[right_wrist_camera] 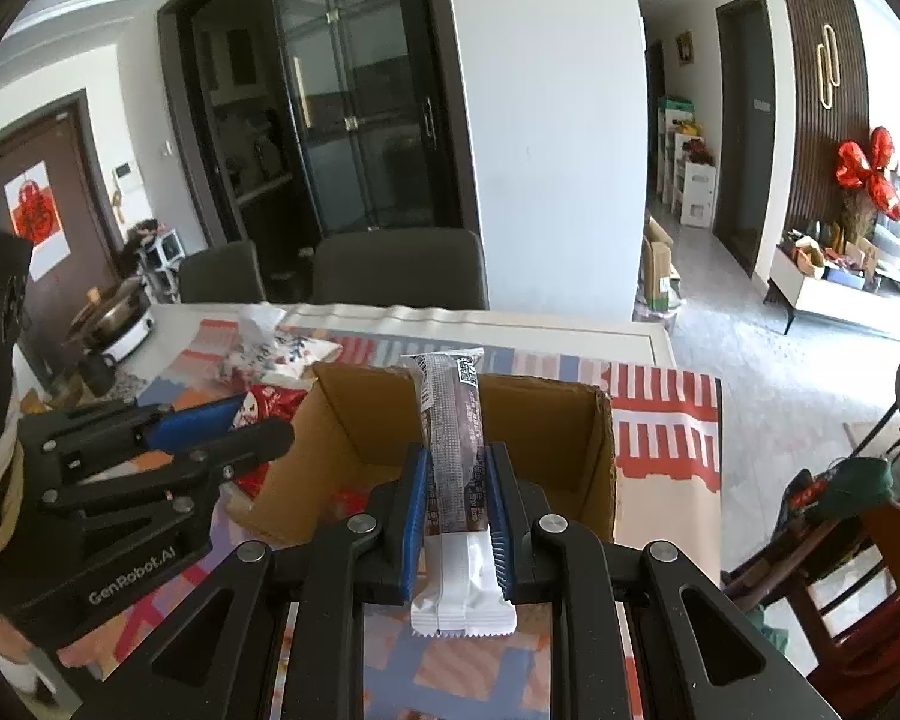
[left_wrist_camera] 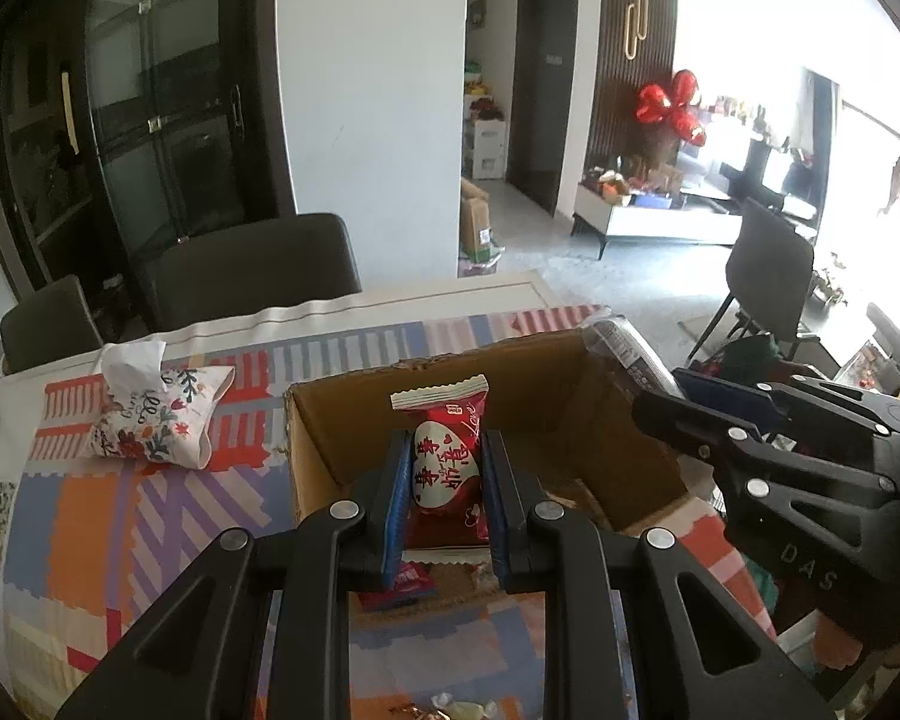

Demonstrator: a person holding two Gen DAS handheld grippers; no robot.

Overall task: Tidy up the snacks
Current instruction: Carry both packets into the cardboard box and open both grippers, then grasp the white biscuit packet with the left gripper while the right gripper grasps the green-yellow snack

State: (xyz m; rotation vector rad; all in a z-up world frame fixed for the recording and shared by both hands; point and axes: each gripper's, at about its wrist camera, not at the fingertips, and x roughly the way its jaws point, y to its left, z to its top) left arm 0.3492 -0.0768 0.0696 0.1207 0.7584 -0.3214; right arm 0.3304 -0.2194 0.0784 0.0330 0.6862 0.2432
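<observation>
Left wrist: cardboard box (left_wrist_camera: 330, 438) — wrappers (left_wrist_camera: 399, 582) on its floor.

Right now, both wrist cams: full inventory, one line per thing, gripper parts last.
cardboard box: 1, brown, open top, on the tablecloth ahead of both grippers
red snack packet: 1, red with white heart, clamped upright in the left hand-held gripper
grey snack bar: 1, dark grey wrapper with white end, clamped upright in the right hand-held gripper
tissue pouch: 1, white floral, on the tablecloth left of the box
tablecloth: 1, striped orange, purple and red patches, covers the table
dining chairs: 2, dark, at the table's far side
heart balloons: 1 cluster, red, by the slatted wall
left hand-held gripper: 1, black with blue pads, shut on the packet
right hand-held gripper: 1, black with blue pads, shut on the bar
</observation>
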